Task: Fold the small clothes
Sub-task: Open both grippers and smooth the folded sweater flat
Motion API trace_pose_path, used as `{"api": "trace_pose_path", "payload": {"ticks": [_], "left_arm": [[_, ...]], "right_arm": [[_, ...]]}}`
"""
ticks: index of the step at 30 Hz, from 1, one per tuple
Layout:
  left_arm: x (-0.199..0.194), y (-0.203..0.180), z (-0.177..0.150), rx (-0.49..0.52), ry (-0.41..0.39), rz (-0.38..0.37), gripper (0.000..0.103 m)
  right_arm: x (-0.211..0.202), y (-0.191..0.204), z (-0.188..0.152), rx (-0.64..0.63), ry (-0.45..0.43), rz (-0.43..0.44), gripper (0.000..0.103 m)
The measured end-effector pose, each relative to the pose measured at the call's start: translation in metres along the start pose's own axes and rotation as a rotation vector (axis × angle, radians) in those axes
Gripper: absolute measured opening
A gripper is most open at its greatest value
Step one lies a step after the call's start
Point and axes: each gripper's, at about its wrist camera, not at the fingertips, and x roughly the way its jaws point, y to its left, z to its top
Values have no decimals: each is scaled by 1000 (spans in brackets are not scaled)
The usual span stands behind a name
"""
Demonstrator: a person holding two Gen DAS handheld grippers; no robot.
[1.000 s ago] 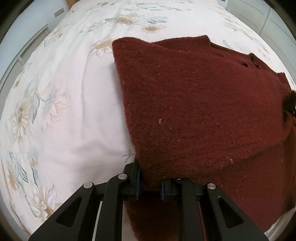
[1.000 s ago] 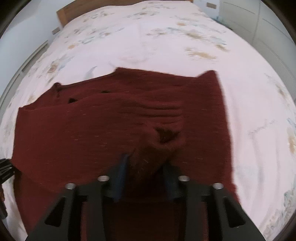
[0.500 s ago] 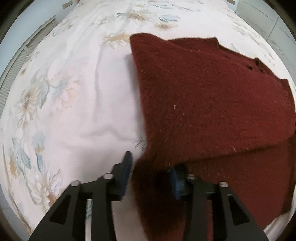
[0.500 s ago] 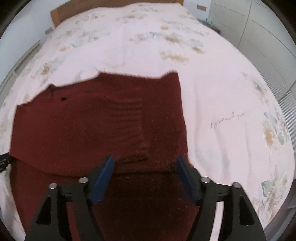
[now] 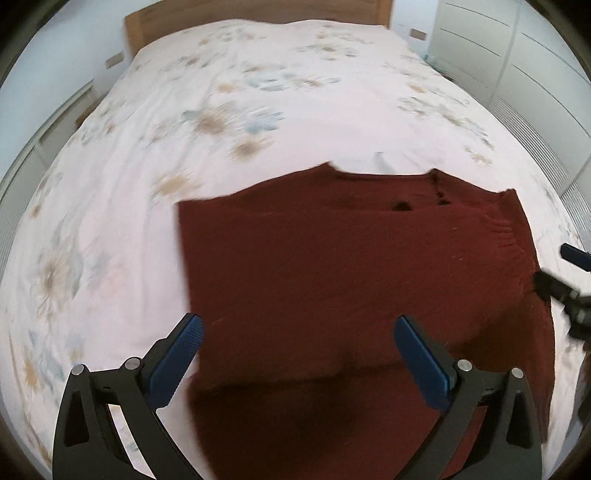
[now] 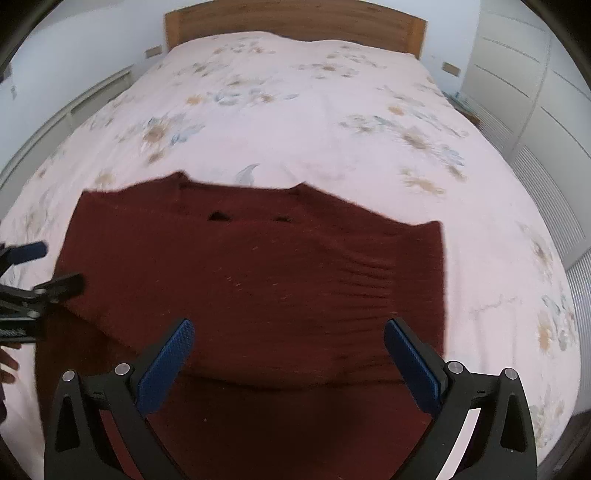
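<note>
Sweater (image 5: 332, 280) below gripper (image 5: 295, 354) – unheld

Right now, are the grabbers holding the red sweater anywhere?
No. The left gripper and right gripper are opening wide, gripping nothing; the sweater lies on the bed.

One dark red knitted sweater (image 5: 332, 277) is lying folded on one bed covered by a pale pink floral bedspread (image 5: 258, 92), with one wooden headboard (image 6: 295, 22) standing behind it. Two black two-finger grippers with blue pads are showing: the left gripper (image 5: 297, 332) and the right gripper (image 6: 288, 339).
</note>
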Motion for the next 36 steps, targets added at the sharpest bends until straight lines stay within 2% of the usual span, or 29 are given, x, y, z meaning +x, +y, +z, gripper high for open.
{"api": "trace_pose_path", "payload": {"ticks": [3,6,8,10,16,19,28,30,36], "left_arm": [[23,-18,-3,21,5,0,102],[49,-20,-11,16,46,-7,102],[69,-16,-19,16,78,8,102],[77,-10,-24,36,73,25,102],[77,20,-34,25,54,69,102],[80,40,-41,-12,50,27,102],[74,47,-46,-43,38,-9,102],[70,48,-43,-48,48,-13,102],[29,43,-37,-81,11,-4,102]], "right_arm": [[24,12,-12,-25,36,-8,102],[45,12,-24,-28,73,-16,102],[51,5,-32,-21,67,-24,102],[53,-7,-36,11,54,-23,102],[54,-44,-43,89,61,-17,102],[55,-57,-45,118,56,-9,102],[62,-64,-43,151,76,16,102],[52,-64,-40,148,68,14,102],[3,-63,-44,107,32,-32,102]]}}
